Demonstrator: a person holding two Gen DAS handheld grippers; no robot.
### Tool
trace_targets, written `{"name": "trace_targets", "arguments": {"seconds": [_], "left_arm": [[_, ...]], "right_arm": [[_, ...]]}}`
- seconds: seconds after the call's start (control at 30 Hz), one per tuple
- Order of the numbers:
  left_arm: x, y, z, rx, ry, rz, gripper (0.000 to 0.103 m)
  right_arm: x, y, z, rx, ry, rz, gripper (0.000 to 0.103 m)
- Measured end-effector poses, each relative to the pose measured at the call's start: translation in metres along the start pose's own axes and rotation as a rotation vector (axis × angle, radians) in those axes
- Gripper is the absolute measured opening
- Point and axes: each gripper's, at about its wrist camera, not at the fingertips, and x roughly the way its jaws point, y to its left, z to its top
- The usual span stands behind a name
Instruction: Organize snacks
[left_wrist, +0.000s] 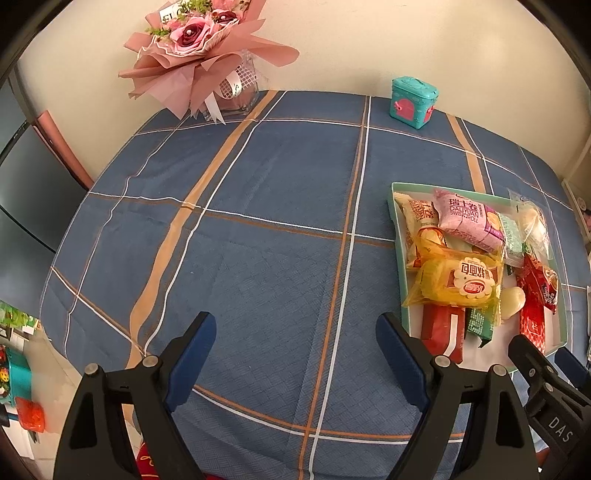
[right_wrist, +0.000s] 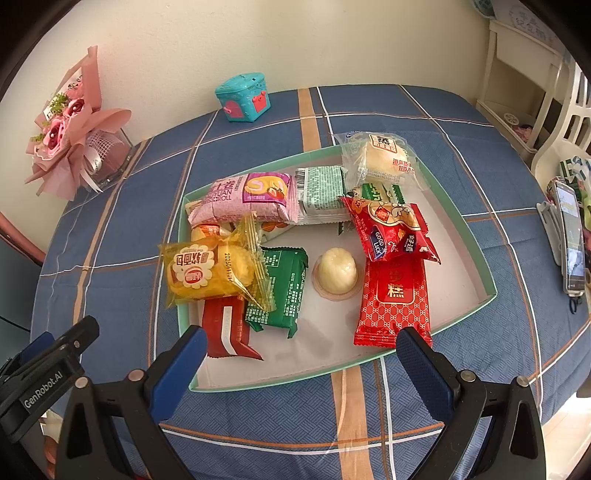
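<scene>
A shallow green-rimmed tray (right_wrist: 476, 258) on the blue plaid tablecloth holds several wrapped snacks: a pink Swiss roll pack (right_wrist: 243, 199), a yellow cake pack (right_wrist: 210, 269), a green pack (right_wrist: 284, 291), a red pack (right_wrist: 393, 302), a clear bun pack (right_wrist: 384, 158) and a pale jelly cup (right_wrist: 338, 273). The tray also shows in the left wrist view (left_wrist: 397, 229). My right gripper (right_wrist: 301, 354) is open and empty over the tray's near edge. My left gripper (left_wrist: 295, 332) is open and empty over bare cloth, left of the tray.
A pink bouquet in a glass vase (left_wrist: 207, 55) stands at the back left. A teal toy box (left_wrist: 413, 101) stands by the wall. A phone on a stand (right_wrist: 570, 236) sits at the table's right edge, with white shelving (right_wrist: 524, 85) beyond.
</scene>
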Motion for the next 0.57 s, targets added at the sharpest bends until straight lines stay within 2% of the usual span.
{"name": "trace_targets", "arguments": {"seconds": [0.57], "left_arm": [[-0.0008, 0.0024, -0.0005, -0.008, 0.000, -0.006, 0.089]], "right_arm": [[-0.0002, -0.0016, 0.0002, 0.001, 0.001, 0.000, 0.103]]}}
